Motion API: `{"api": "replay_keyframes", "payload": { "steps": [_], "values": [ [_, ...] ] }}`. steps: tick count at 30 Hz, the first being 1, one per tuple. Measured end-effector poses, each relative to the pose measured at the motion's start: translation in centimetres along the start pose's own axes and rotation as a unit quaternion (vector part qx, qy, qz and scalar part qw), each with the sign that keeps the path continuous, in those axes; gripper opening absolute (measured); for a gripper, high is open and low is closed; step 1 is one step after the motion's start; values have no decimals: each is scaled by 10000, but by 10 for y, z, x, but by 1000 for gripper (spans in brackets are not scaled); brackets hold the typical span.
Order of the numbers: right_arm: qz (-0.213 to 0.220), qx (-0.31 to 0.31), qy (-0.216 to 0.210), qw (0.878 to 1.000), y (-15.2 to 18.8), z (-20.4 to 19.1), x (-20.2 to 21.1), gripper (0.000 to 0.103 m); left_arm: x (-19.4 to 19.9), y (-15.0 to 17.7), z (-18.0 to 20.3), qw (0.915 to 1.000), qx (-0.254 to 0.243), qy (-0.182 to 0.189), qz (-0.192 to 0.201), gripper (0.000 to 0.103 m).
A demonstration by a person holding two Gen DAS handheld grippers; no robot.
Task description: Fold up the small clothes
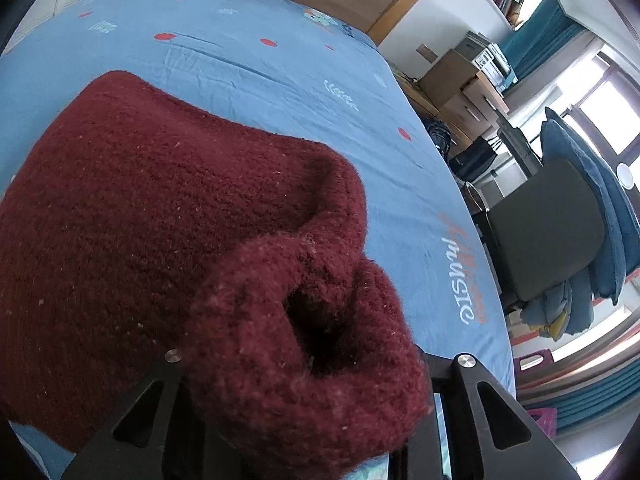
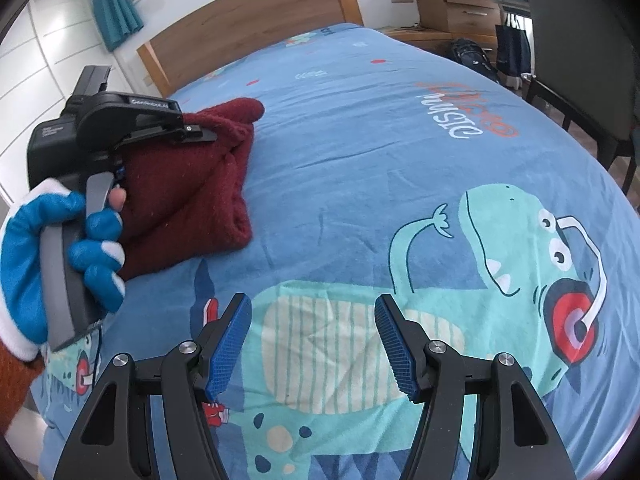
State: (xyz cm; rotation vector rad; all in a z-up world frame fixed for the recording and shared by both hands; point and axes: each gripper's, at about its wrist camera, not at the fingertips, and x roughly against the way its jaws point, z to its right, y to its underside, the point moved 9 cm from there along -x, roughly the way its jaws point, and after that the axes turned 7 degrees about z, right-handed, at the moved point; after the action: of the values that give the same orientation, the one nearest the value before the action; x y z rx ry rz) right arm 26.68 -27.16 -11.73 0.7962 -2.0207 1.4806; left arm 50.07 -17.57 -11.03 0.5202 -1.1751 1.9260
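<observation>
The right gripper [image 2: 314, 346] hangs low with its jaws spread wide, blue pads [image 2: 230, 346] facing each other across a clear gap, nothing between them. The left gripper [image 2: 200, 133] is carried by a blue-and-white gloved left hand [image 2: 60, 248] wrapped around its grip, one finger on the trigger; its jaws look clamped, though cloth hides the tips.

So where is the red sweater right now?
The red sweater lies folded on the bed, left in the right wrist view, its edge gripped by the left gripper.
</observation>
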Motion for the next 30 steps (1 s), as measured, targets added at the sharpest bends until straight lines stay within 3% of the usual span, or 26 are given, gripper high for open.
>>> {"api": "replay_keyframes", "payload": {
  "steps": [7, 11, 20, 25, 30],
  "values": [
    [39, 26, -20, 10000, -5, -3, 3, 66, 9, -3, 5, 9998, 6, 123, -128, 29],
    [51, 73, -30, 10000, -8, -9, 4, 66, 10, -11, 19, 9995, -2, 251, -190, 48],
    [107, 162, 33, 9998, -15, -11, 12, 66, 28, -11, 40, 9955, -142, 791, -507, 49],
    [260, 326, -25, 9991, -35, -22, 23, 66, 71, -36, 23, 9925, -716, 960, -265, 49],
    [500, 634, -375, 9960, -73, -62, 22, 66, 103, -64, -35, 9891, -1403, 445, -22, 49]
  ]
}}
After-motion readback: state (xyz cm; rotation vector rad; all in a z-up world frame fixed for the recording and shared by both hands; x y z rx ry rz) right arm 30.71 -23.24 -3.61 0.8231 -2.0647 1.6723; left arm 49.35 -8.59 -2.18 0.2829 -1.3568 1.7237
